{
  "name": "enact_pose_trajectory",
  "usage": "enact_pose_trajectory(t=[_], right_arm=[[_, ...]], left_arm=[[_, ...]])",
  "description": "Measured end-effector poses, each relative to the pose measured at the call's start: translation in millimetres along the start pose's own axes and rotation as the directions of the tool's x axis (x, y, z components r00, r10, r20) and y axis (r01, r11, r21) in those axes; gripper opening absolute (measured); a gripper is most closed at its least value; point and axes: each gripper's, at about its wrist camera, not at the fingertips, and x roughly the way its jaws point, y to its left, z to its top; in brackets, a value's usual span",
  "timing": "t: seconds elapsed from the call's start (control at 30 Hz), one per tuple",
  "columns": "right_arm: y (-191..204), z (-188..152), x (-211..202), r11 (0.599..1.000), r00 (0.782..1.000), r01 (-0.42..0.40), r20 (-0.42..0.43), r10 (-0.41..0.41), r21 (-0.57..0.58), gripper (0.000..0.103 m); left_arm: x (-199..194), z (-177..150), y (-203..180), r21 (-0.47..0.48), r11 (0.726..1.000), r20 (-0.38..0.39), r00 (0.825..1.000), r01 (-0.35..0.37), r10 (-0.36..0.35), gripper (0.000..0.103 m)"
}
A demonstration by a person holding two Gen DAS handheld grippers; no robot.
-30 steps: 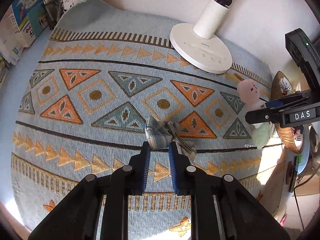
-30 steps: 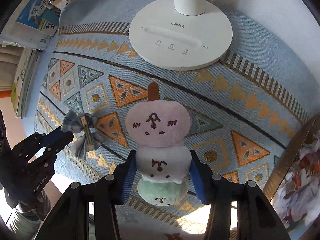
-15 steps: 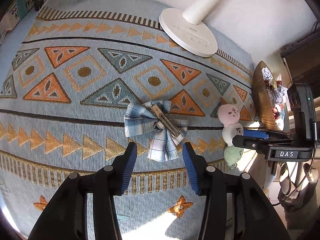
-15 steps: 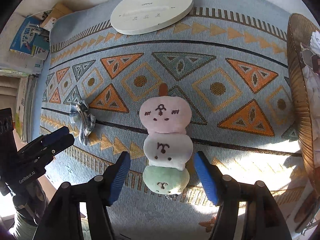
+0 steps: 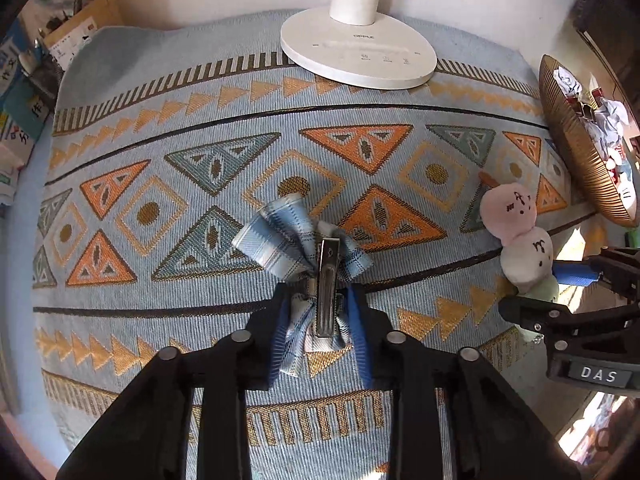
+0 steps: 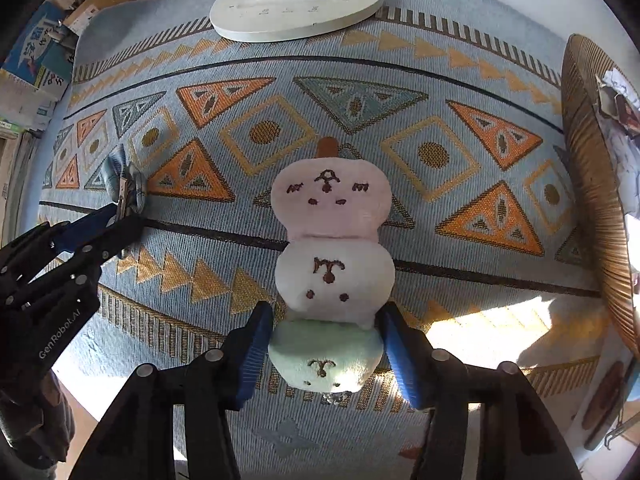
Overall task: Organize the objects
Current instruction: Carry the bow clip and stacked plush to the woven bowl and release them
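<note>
**A:** What have I got under the left gripper (image 5: 320, 300)?

**B:** From my seat, its blue pads sit on either side of the plaid bow clip (image 5: 304, 248), touching the lower folds of the fabric. Whether they are truly pinching it or only resting against it, I cannot tell. The clip's metal bar points straight away from the camera, and the bow lies flat on the patterned mat (image 5: 160, 128).

**A:** And the right side?

**B:** The right gripper (image 6: 326, 332) brackets the green bottom ball of the plush dango toy (image 6: 330, 248); both pads look pressed to its sides, but a firm clamp I cannot confirm. The toy lies lengthwise on the mat, pink end farthest from me, its brown stick tip past that.

**A:** Anything crowding us?

**B:** The white lamp base (image 5: 358, 54) stands at the mat's far edge, well apart from both items. A woven basket (image 6: 592, 184) with crumpled paper sits at the right edge, near the toy. Books (image 6: 38, 56) are stacked off the far left corner.
</note>
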Motion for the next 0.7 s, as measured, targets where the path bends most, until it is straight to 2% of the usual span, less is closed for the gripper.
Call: enact_pose_trajectory(t=[0.1,0.2,0.33,0.43,0.53,0.6,0.7], right_arm=[[3.0,-2.7,-10.2,0.995,0.995,-0.100,0.028,0.100,-0.012,0.045],[-4.7,-5.4,-35.2,0.978,0.974,-0.208,0.087,0.208,0.000,0.045],[-30.1,-9.4,-76.9,0.962,0.950,-0.271,0.171,0.261,0.038,0.045],[-61.0,-15.4,-115.4,0.960,0.937,-0.267,0.255,0.238,0.085,0.045],[-107.5,-29.1,-157.0,0.956,0.921,-0.246,0.347,0.179,0.159,0.045],[-140.8,-38.1,-178.9,0.947,0.908,-0.222,0.403,0.114,0.231,0.045],[-197.5,-49.8,-204.7,0.915,0.886,-0.201,0.463,0.019,0.349,0.045]], left_arm=[[-11.7,-3.3,11.6,-0.039,0.998,0.028,0.998,0.050,-0.049,0.019],[-33.7,-2.0,21.1,-0.078,0.988,0.066,0.989,0.135,-0.130,0.019],[-59.8,16.8,9.1,-0.059,0.985,0.115,0.981,0.165,-0.157,0.019],[-79.4,39.2,-18.4,0.014,0.985,0.166,0.971,0.173,-0.172,0.019],[-106.7,60.0,-53.0,0.112,0.974,0.216,0.952,0.198,-0.218,0.019],[-115.0,81.6,-89.6,0.193,0.959,0.238,0.939,0.207,-0.250,0.020],[-127.5,106.3,-141.6,0.304,0.922,0.256,0.912,0.239,-0.321,0.021]])
